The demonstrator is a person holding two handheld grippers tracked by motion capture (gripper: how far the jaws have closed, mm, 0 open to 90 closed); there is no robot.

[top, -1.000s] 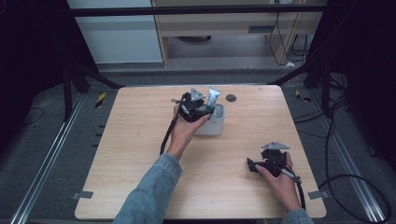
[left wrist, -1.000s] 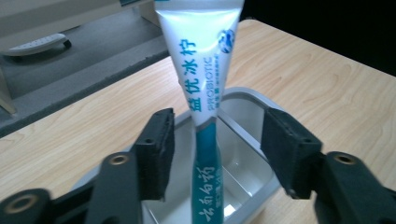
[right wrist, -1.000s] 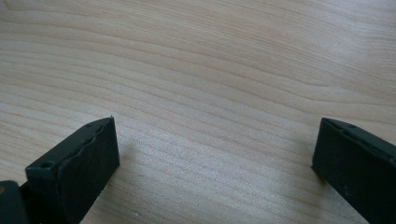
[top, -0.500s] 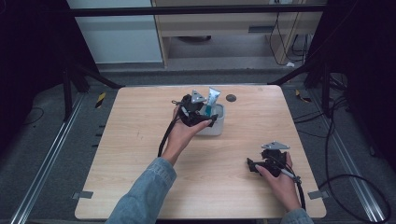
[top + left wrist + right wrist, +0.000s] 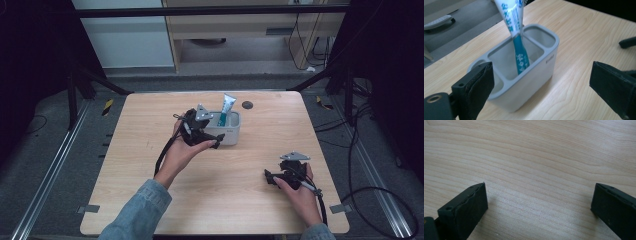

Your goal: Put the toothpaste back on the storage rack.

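Left gripper jaws wide apart, empty, beside grey plastic three-compartment holder; white-teal toothpaste tube leans in middle compartment, propped by rim. Right gripper spread open, idle on table.

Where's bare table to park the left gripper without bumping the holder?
Bare wood lies left of the left gripper out to the table edge, and in the wide stretch between it and the right gripper. It is crowded at the grey holder, where the toothpaste tube stands.

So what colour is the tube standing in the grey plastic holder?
The soft squeeze tube is white at the top and teal lower down, with teal print; clearest in the left gripper view.
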